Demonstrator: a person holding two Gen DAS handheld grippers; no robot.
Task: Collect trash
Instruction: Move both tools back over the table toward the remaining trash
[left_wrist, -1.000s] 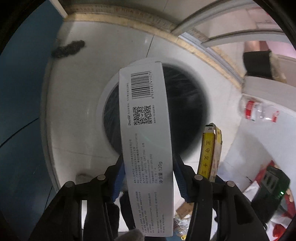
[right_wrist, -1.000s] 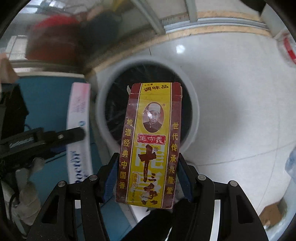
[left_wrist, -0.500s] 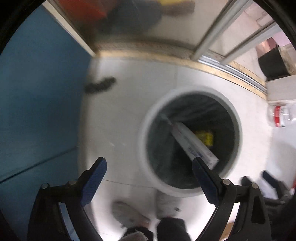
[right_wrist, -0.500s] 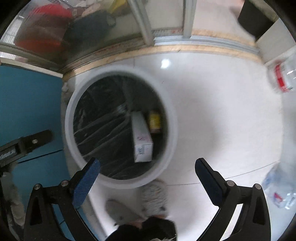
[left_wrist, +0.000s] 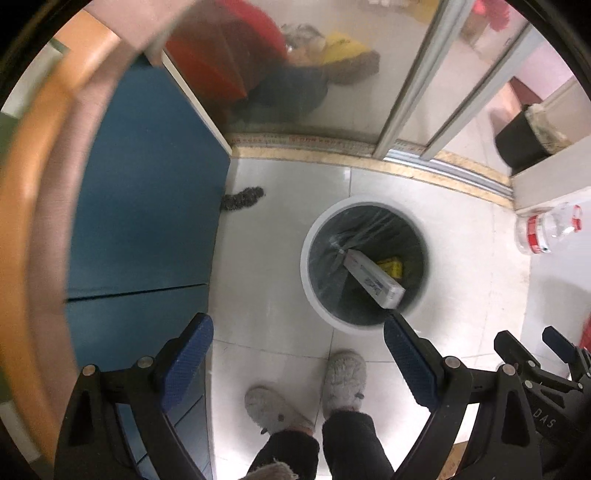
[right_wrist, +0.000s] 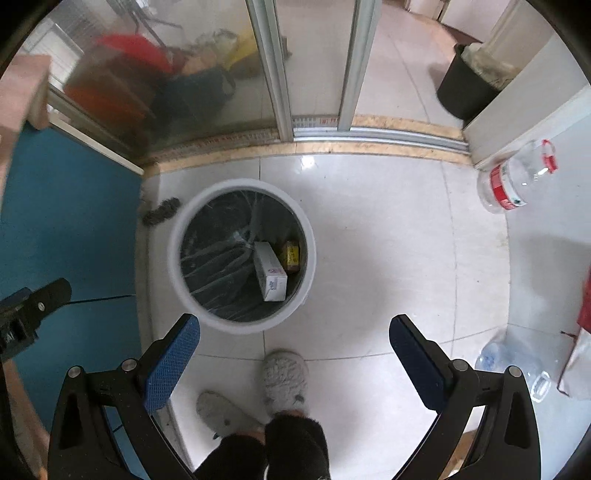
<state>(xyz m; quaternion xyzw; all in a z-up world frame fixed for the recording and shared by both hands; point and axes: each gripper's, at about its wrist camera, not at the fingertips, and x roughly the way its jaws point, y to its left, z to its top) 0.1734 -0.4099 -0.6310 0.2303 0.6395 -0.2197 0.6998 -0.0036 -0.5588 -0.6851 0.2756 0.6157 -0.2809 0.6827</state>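
Note:
A white round trash bin with a dark liner stands on the tiled floor. Inside it lie a long white toothpaste box and a yellow seasoning box. My left gripper hangs high above the floor, pointing down, open and empty, with the bin just beyond its right finger. My right gripper is also open and empty, high above the bin's near rim. The right gripper's fingers show at the right edge of the left wrist view.
A blue panel runs along the left. A sliding glass door track crosses the back. Clear plastic bottles lie on the floor at right. The person's grey slippers stand near the bin. A dark scrap lies by the panel.
Both grippers opened and let go of the white box and the yellow box, which dropped into the bin. Both hands then rose well above it.

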